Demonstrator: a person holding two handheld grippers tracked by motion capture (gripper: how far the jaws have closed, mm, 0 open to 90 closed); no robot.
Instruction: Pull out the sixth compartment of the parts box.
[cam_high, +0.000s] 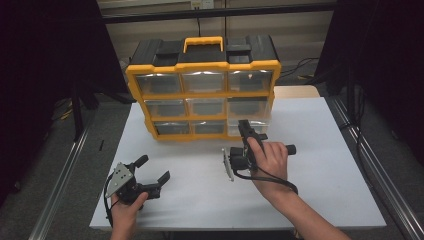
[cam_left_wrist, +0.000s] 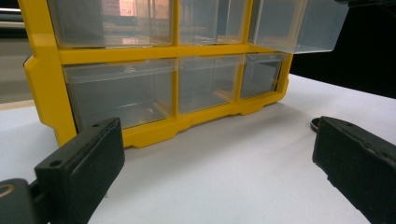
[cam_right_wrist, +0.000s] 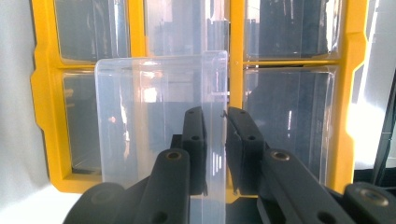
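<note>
At centre frame, the right tongs (cam_high: 246, 131) pinch the front wall of a clear drawer (cam_right_wrist: 161, 126) — lower-right of the yellow organiser (cam_high: 202, 95) — already drawn partway out. Pulling it free or emptying it seems left. The left tongs (cam_high: 152, 169) rest spread and empty on the table (cam_high: 320, 165), lower left.
</note>
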